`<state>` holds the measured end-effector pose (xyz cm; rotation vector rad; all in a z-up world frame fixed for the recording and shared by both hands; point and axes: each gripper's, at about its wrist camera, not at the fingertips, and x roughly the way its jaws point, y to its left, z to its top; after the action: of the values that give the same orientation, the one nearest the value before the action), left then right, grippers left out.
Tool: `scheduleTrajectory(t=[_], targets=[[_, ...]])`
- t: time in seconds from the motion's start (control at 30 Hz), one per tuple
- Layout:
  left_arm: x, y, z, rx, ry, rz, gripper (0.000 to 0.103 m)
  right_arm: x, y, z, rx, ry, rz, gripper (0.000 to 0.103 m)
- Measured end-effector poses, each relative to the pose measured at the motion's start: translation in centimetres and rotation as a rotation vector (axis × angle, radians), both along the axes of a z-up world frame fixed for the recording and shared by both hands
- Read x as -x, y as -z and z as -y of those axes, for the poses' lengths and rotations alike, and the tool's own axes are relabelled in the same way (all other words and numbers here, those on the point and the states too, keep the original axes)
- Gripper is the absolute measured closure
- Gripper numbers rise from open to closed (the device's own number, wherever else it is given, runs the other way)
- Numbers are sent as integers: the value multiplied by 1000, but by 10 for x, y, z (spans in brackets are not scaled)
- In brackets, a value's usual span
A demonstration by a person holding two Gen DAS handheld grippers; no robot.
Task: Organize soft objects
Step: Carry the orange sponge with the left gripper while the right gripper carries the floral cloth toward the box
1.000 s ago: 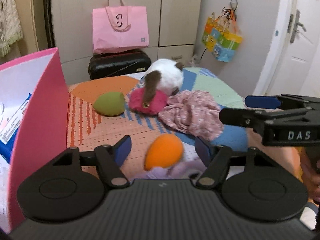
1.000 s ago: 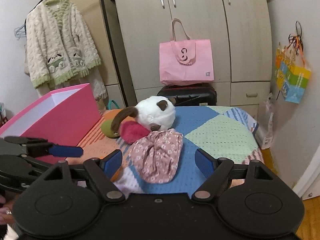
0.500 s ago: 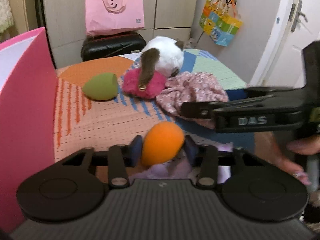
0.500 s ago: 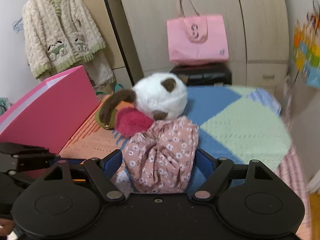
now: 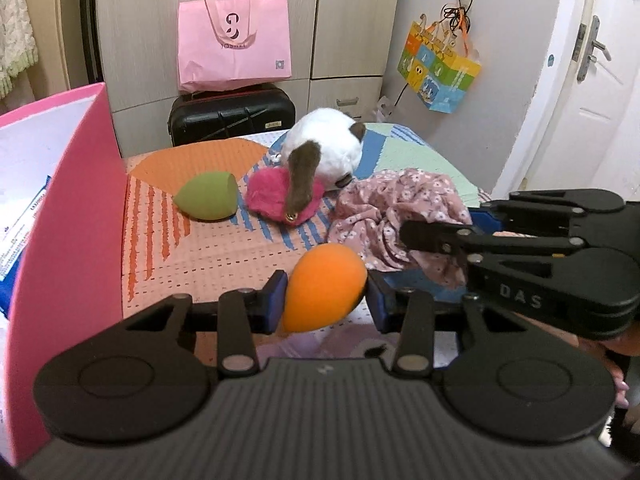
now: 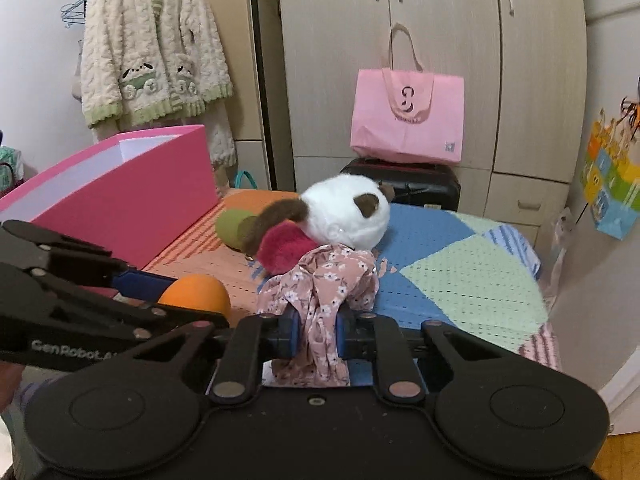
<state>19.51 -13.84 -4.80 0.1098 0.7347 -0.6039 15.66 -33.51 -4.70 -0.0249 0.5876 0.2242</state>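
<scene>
My left gripper [image 5: 326, 300] is shut on an orange egg-shaped sponge [image 5: 322, 290] and holds it just above the bed; the sponge also shows in the right wrist view [image 6: 196, 292]. My right gripper [image 6: 316, 330] is shut on a pink floral cloth [image 6: 324, 288], which bunches up between its pads; in the left wrist view the cloth [image 5: 396, 208] lies to the right. A green sponge [image 5: 208, 196], a magenta fluffy pouch [image 5: 276, 196] and a white-and-brown plush dog [image 5: 328, 152] lie further back on the bed. An open pink box [image 5: 76, 208] stands at the left.
The patchwork bed cover [image 6: 460, 264] has bare room at the right. A black suitcase [image 5: 232, 116] with a pink tote bag [image 5: 234, 44] stands behind the bed. Wardrobe doors [image 6: 440, 40] and a hanging cardigan [image 6: 152, 48] are at the back.
My left gripper closed on the orange sponge and lifted it slightly. My right gripper moved in over the floral cloth and closed on it.
</scene>
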Motion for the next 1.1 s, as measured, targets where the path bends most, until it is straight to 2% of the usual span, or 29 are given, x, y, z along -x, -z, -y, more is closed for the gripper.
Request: scheduleTrajectory(t=[0.13, 0.4, 0.6, 1.1], targets=[[13, -10, -4, 19, 22, 16, 62, 16, -14, 0, 14, 13, 9, 84], [40, -30, -22, 60, 55, 18, 62, 49, -45, 10, -54, 17, -26, 84], [53, -33, -37, 71, 87, -45, 62, 71, -47, 3, -58, 10, -84, 84], [99, -44, -84, 29, 123, -66, 62, 129, -48, -44, -152, -165, -191, 83]])
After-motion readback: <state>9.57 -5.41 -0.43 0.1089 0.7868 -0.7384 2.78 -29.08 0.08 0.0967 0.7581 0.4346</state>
